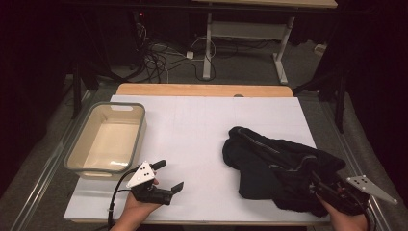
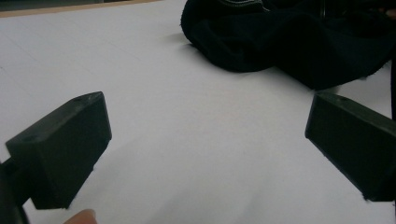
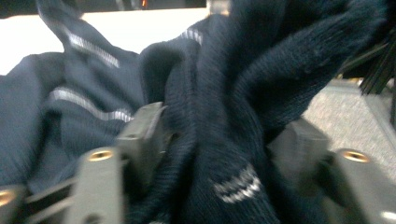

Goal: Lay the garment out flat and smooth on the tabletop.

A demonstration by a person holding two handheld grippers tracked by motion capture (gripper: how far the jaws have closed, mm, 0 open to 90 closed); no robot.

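Right hand-held gripper (image 1: 321,188) pinches dark sweater (image 1: 274,163) | left hand-held gripper (image 1: 169,176) spread, empty | we judge sweater lies to its right, bin (image 1: 107,138) beyond-left

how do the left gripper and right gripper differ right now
The left gripper stands open with nothing between its jaws, while the right gripper has a bunched fold of the dark sweater between its jaws. The left gripper hovers over bare white table apart from the sweater; the right gripper is buried in the sweater's near edge. Both are hand-held and carry a grey three-cornered plate.
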